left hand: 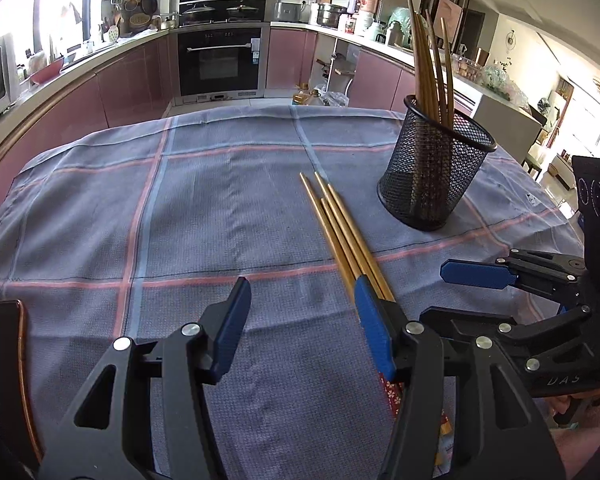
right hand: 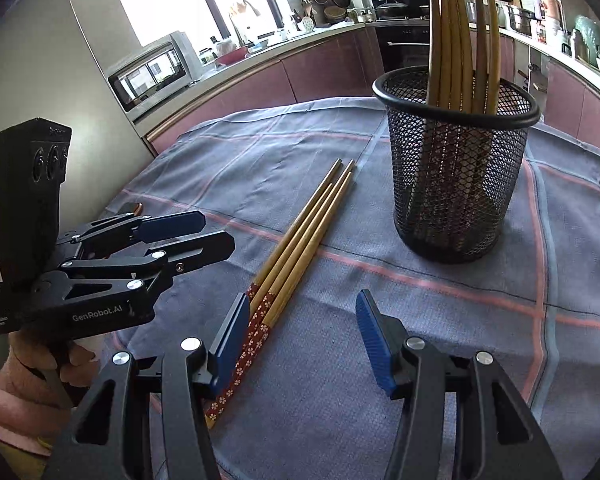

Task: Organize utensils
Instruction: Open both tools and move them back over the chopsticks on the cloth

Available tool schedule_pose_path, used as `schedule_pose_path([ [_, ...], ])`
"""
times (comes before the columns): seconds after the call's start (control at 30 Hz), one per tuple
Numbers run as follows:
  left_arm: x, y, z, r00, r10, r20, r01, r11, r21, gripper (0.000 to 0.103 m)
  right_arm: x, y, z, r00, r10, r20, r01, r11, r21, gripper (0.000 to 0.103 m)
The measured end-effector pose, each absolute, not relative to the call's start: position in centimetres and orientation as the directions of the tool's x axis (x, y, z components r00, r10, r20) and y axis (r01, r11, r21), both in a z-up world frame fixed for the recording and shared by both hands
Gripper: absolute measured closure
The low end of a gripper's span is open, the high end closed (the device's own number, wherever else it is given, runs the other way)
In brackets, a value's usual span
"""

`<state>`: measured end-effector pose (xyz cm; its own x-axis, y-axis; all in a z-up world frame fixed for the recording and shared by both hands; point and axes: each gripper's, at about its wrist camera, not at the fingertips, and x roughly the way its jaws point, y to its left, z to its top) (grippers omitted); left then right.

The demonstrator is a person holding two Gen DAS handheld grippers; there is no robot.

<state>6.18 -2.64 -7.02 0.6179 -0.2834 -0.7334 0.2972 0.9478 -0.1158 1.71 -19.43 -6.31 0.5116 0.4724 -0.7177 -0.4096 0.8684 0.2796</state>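
Observation:
Several gold chopsticks with red patterned ends lie in a bundle on the checked tablecloth. A black mesh holder stands upright beyond them with several chopsticks in it. My left gripper is open and holds nothing; the bundle passes under its right finger. My right gripper is open too, low over the cloth, with the bundle running along its left finger. The holder stands ahead of it. Each gripper shows in the other's view.
A dark object with a copper edge lies at the table's left. Beyond the table are pink kitchen cabinets, an oven and a microwave. A hand in a pink sleeve holds the left gripper.

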Motion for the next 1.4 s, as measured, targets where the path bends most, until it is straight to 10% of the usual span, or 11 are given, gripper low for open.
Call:
schedule_pose_path([
  [1.4,7.7,-3.9,-8.7,0.567,-0.301,-0.767,0.338,0.934,-0.116,0.049,2.3,-18.8,-7.0,0.533,0.364,-0.764,-0.372,0.912,0.174,0.074],
])
